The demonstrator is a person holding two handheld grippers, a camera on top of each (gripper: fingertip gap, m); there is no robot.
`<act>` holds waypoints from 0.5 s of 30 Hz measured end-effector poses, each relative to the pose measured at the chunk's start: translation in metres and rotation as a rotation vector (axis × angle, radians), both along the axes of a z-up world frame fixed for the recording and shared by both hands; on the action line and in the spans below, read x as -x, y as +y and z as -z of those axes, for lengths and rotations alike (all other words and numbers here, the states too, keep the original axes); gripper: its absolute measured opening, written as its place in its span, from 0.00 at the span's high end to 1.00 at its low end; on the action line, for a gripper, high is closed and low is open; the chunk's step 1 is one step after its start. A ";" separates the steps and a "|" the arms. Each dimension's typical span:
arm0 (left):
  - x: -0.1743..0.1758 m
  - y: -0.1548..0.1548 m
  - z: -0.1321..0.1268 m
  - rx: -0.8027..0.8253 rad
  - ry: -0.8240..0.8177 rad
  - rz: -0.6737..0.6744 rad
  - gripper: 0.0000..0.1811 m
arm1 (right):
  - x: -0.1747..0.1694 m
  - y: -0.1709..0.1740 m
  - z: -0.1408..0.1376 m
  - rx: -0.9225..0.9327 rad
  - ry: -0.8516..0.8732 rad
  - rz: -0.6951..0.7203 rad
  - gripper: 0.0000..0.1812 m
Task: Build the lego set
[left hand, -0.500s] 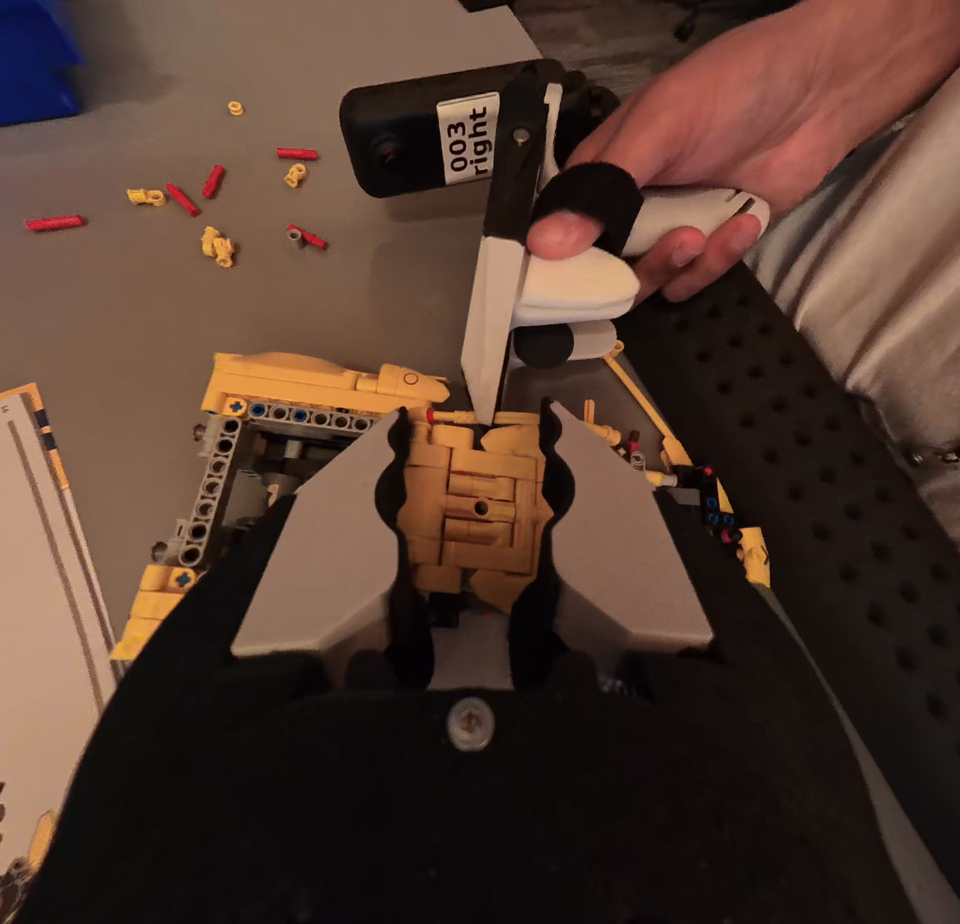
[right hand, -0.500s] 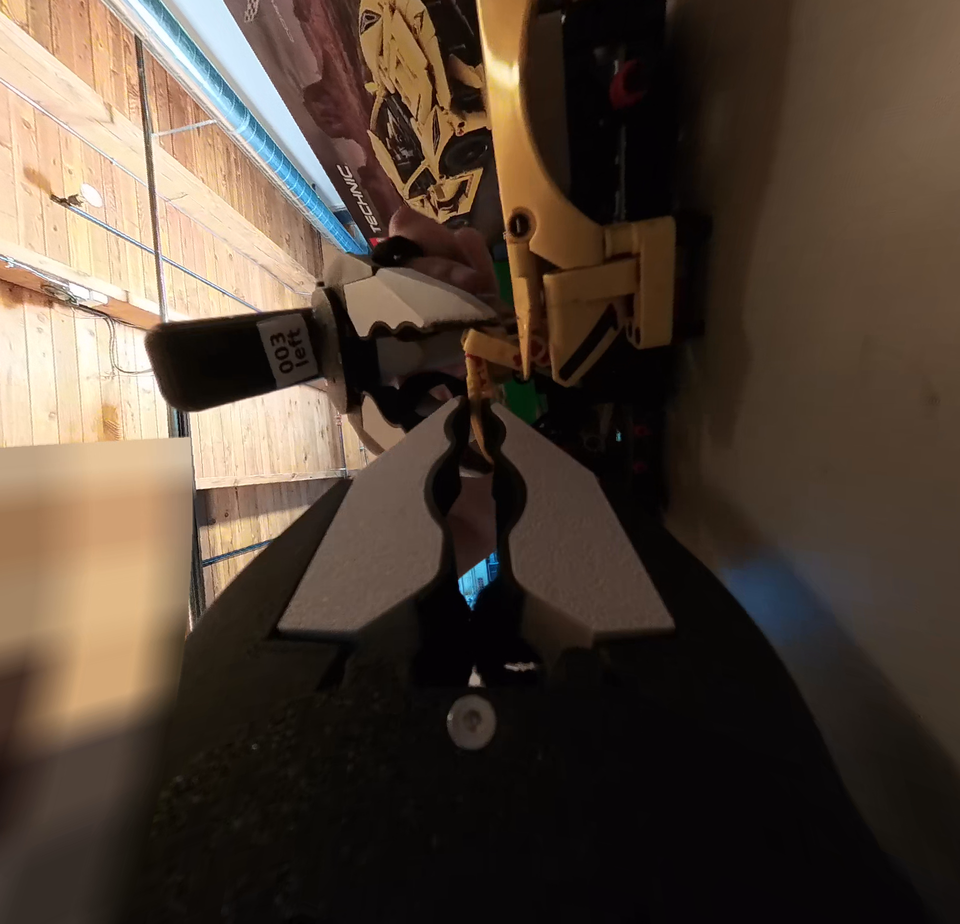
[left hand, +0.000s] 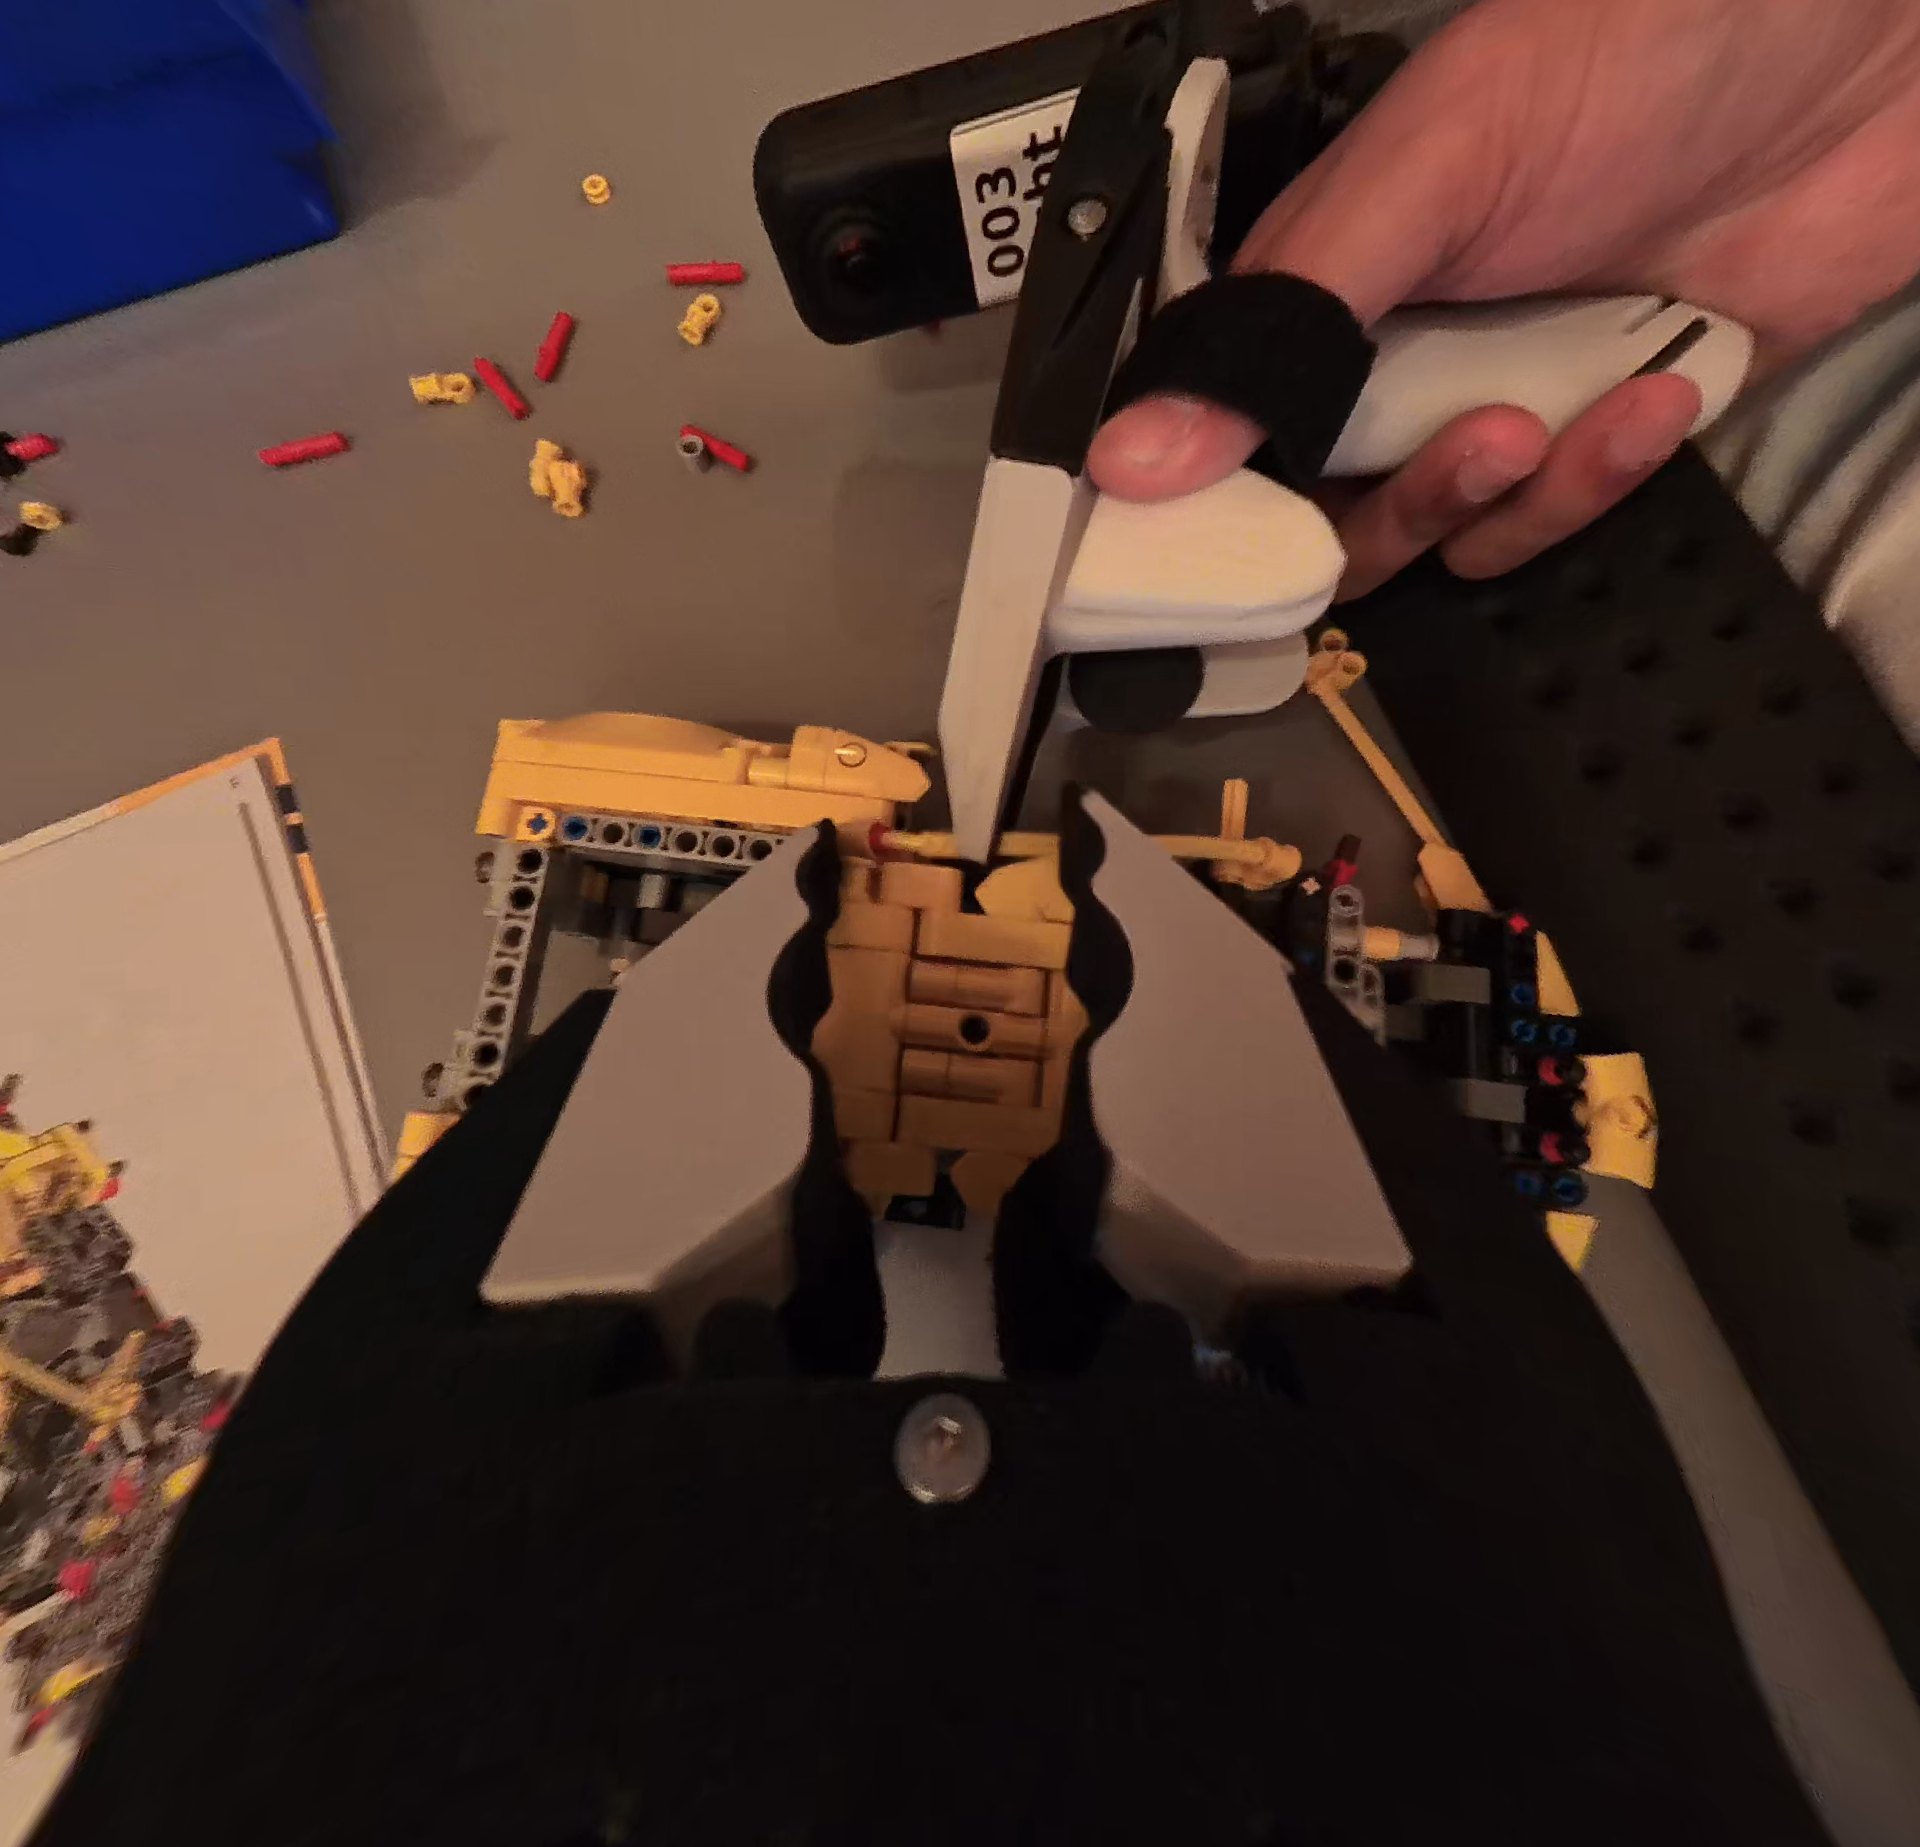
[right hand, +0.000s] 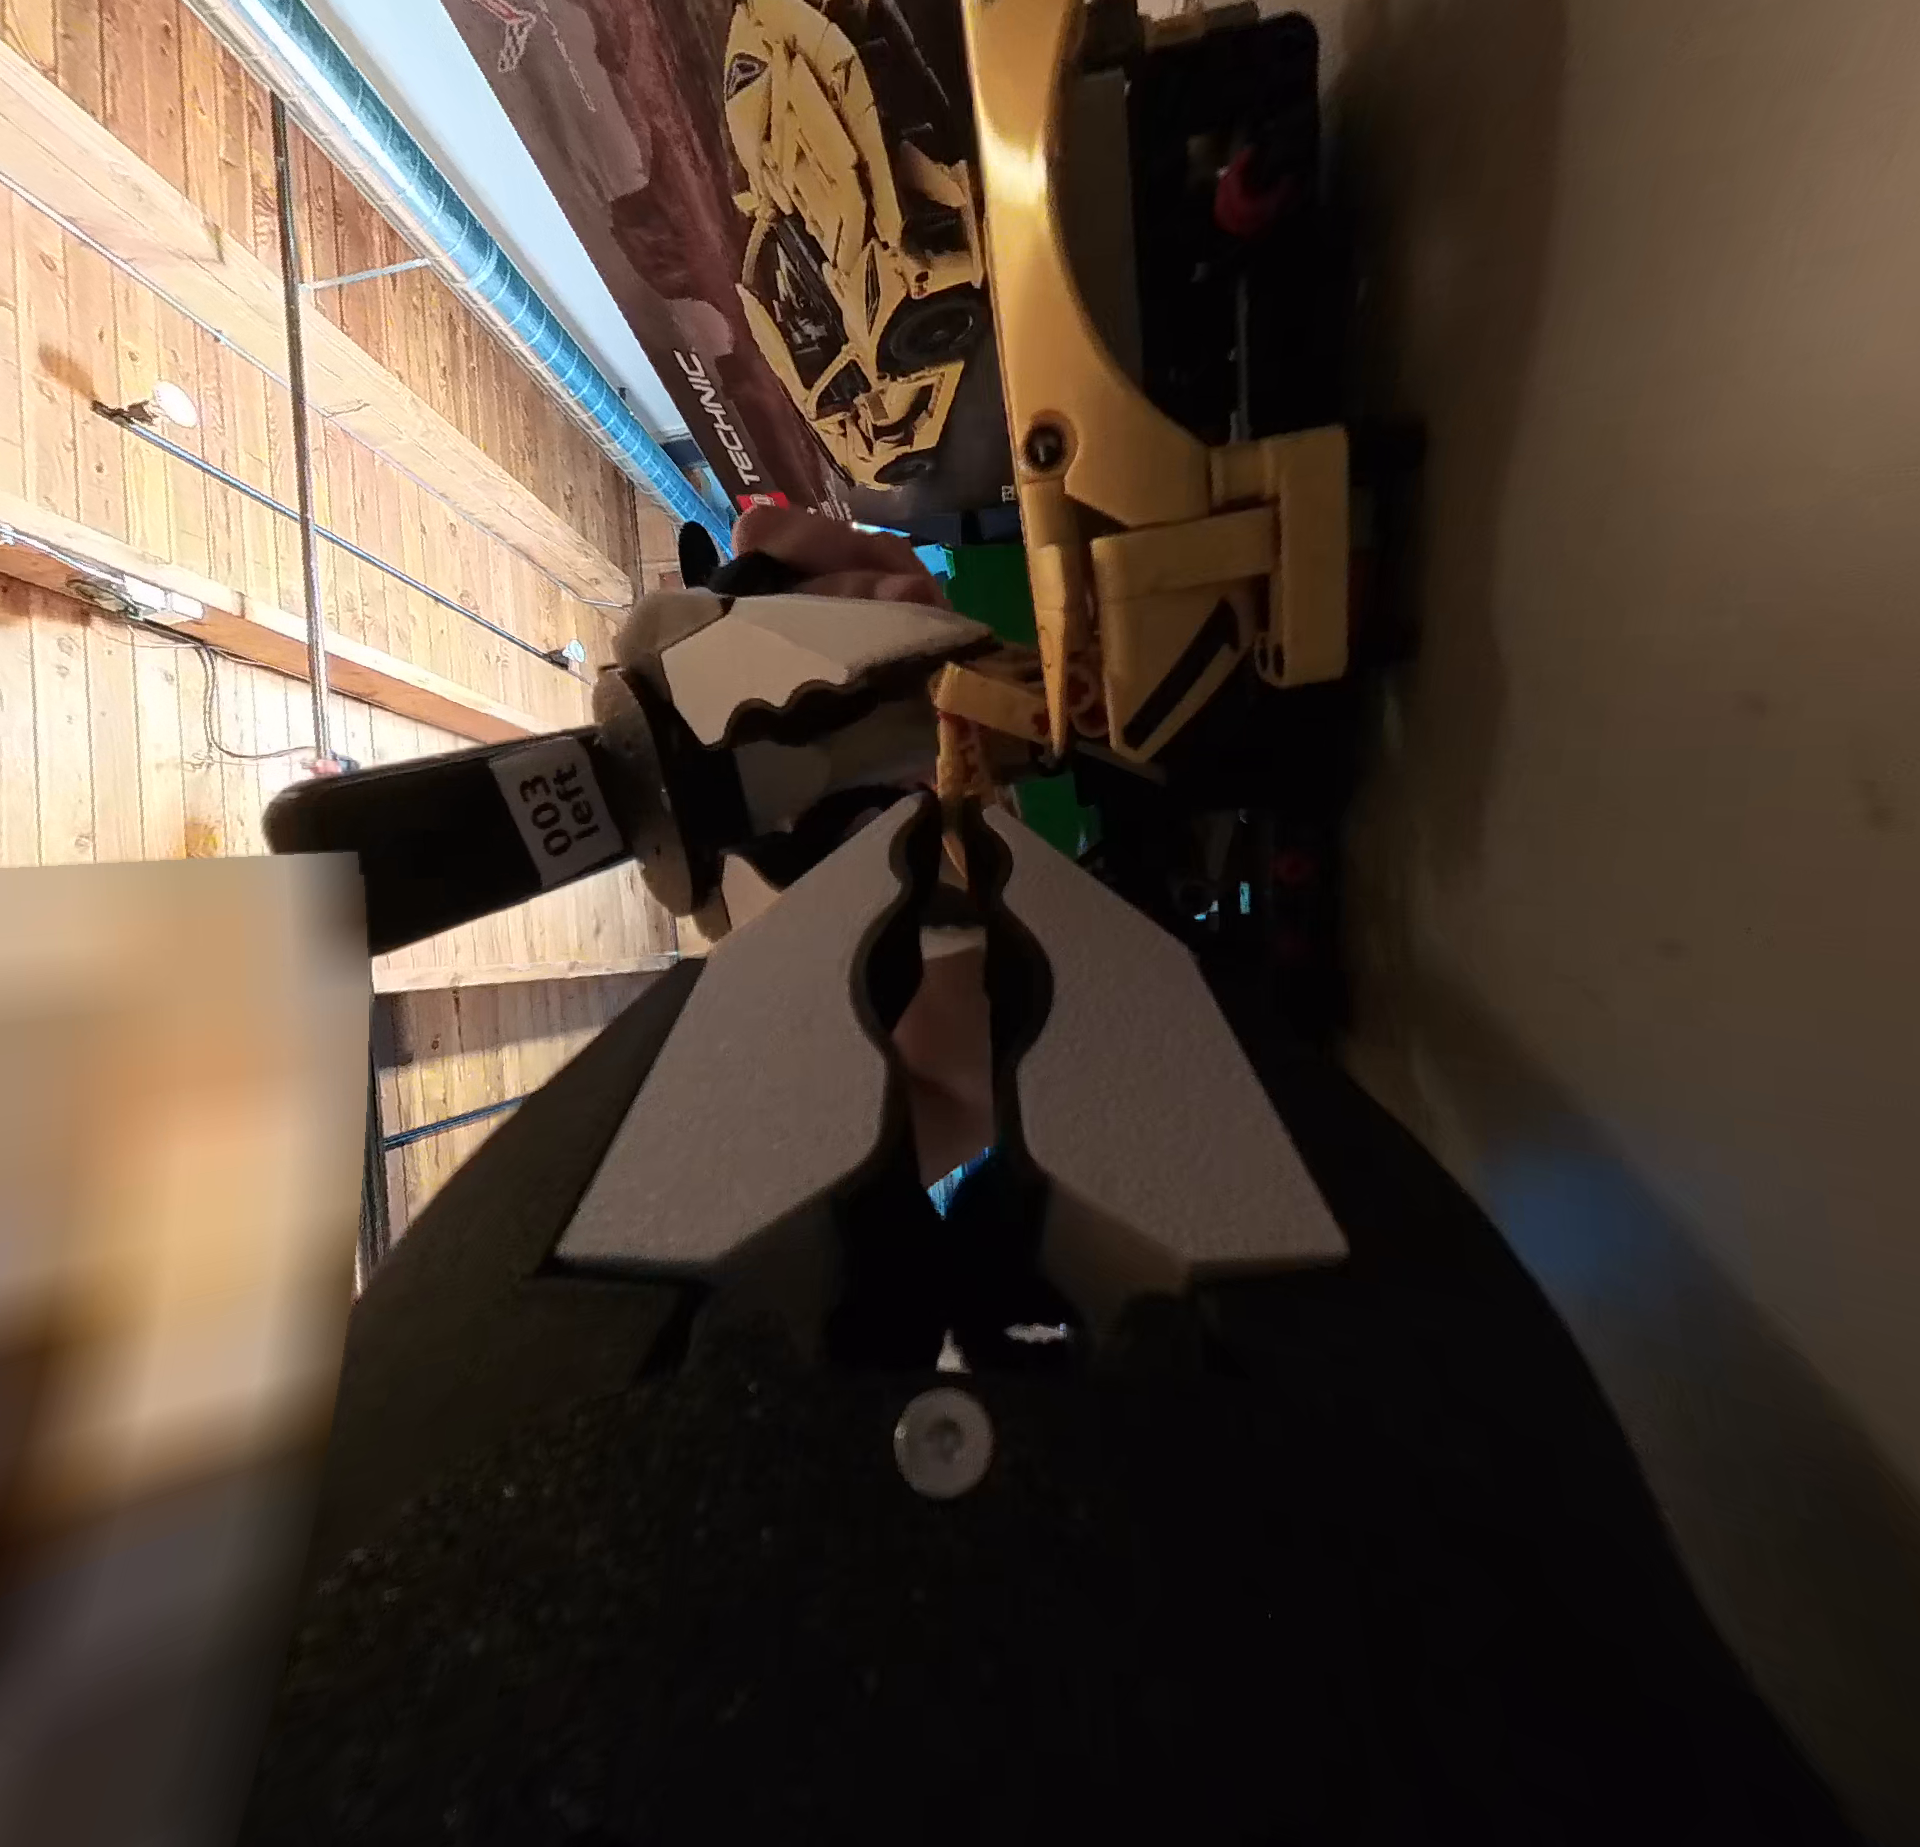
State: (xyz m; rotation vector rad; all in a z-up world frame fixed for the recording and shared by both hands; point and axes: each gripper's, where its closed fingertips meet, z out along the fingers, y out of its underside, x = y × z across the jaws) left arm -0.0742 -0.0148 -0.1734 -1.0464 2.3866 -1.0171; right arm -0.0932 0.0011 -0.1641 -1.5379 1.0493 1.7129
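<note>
A partly built yellow lego car model (left hand: 717, 774) lies on the grey table (left hand: 416, 602). My left gripper (left hand: 951, 831) is shut on the model's yellow block section (left hand: 966, 1028), which fills the gap between its fingers. My right gripper (left hand: 977, 847), held by a hand (left hand: 1507, 187), comes down from above with its tips on the far edge of that section. In the right wrist view my right gripper (right hand: 958, 818) is nearly shut on a thin yellow piece (right hand: 951, 779) at the model's (right hand: 1081, 363) end. The left gripper (right hand: 821, 665) sits just beyond it.
Loose red pins (left hand: 301, 450) and small yellow connectors (left hand: 558, 475) lie scattered on the table beyond the model. An instruction booklet (left hand: 156, 966) lies at the left and a blue bin (left hand: 135, 104) at the far left. A black perforated mat (left hand: 1662, 862) is on the right. The set's box (right hand: 831, 187) stands behind.
The left wrist view has shifted slightly, so the booklet and loose pieces sit more to the right. Both grippers keep the same hold on the model.
</note>
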 end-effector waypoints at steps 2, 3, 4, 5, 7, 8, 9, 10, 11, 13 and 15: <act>-0.002 0.001 -0.001 -0.044 -0.034 -0.007 0.81 | 0.001 0.001 0.000 0.007 -0.005 -0.011 0.99; -0.002 0.000 -0.001 -0.058 -0.036 -0.003 0.81 | 0.002 0.000 0.002 0.012 -0.015 -0.019 0.99; -0.002 -0.001 0.000 -0.061 -0.037 -0.003 0.81 | 0.002 -0.001 0.002 0.012 -0.019 -0.027 0.99; -0.002 -0.001 0.000 -0.061 -0.036 -0.005 0.81 | 0.002 -0.002 0.002 0.013 -0.009 -0.028 0.99; -0.002 -0.001 0.000 -0.057 -0.029 -0.005 0.81 | 0.002 -0.002 0.002 0.003 -0.007 -0.032 0.99; -0.003 -0.001 -0.001 -0.049 -0.028 -0.003 0.81 | 0.002 -0.002 0.001 -0.002 -0.002 -0.038 0.99; -0.003 -0.001 -0.001 -0.032 -0.025 -0.005 0.81 | 0.001 -0.002 0.000 -0.018 -0.009 -0.043 0.99; -0.004 -0.001 -0.002 -0.011 -0.025 -0.007 0.81 | 0.001 -0.001 0.000 -0.038 -0.039 -0.043 0.98; -0.005 -0.001 -0.004 0.008 -0.029 -0.005 0.81 | 0.001 -0.002 0.001 -0.042 -0.060 -0.046 0.98; -0.005 -0.002 -0.008 0.051 -0.048 0.002 0.82 | -0.001 -0.003 0.002 -0.049 -0.073 -0.056 0.98; -0.004 -0.004 -0.011 0.080 -0.071 0.015 0.81 | -0.003 -0.005 0.001 -0.053 -0.057 -0.052 0.98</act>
